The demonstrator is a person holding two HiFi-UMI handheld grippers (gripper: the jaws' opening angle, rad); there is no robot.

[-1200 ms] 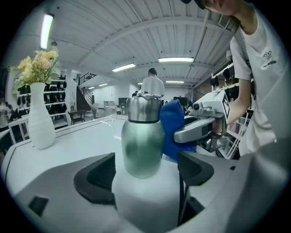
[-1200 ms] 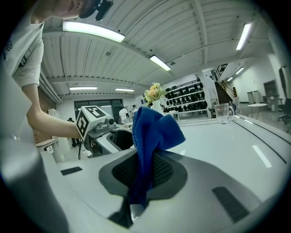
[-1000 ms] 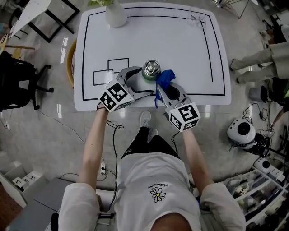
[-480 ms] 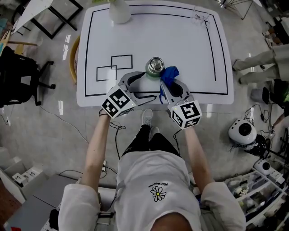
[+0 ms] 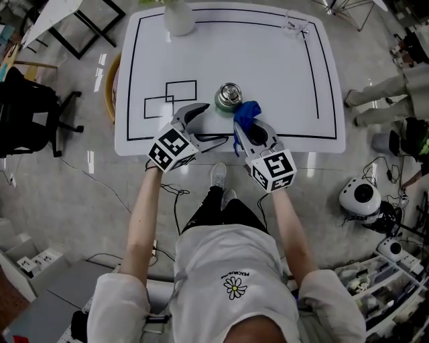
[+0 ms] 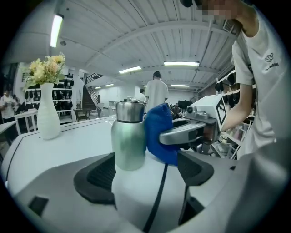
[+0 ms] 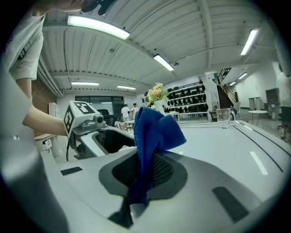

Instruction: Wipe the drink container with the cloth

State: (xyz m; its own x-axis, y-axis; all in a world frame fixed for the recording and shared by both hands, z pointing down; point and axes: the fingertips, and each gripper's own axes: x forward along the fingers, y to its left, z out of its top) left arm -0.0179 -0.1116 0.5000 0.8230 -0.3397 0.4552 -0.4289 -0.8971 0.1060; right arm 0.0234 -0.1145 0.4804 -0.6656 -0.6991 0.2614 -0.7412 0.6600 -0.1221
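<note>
A green metal drink bottle (image 5: 229, 98) with a steel cap stands upright on the white table (image 5: 281, 80), near its front edge. My right gripper (image 5: 242, 122) is shut on a blue cloth (image 5: 249, 111), which rests against the bottle's right side. In the right gripper view the cloth (image 7: 152, 129) rises out of the shut jaws and hides the bottle. My left gripper (image 5: 212, 122) is open, just left of and nearer than the bottle. From the left gripper view (image 6: 145, 170) the bottle (image 6: 129, 136) stands just beyond the pads, with the cloth (image 6: 160, 132) beside it.
A white vase with flowers (image 5: 178, 17) stands at the table's far edge and a clear glass (image 5: 295, 25) at the far right corner. Black rectangles (image 5: 171, 99) are drawn left of the bottle. A black chair (image 5: 27, 114) sits on the floor at left; a person's legs (image 5: 382, 94) are at right.
My left gripper, whose jaws stood round the bottle, has drawn back a little toward the near left. The right gripper keeps the cloth at the bottle's right side.
</note>
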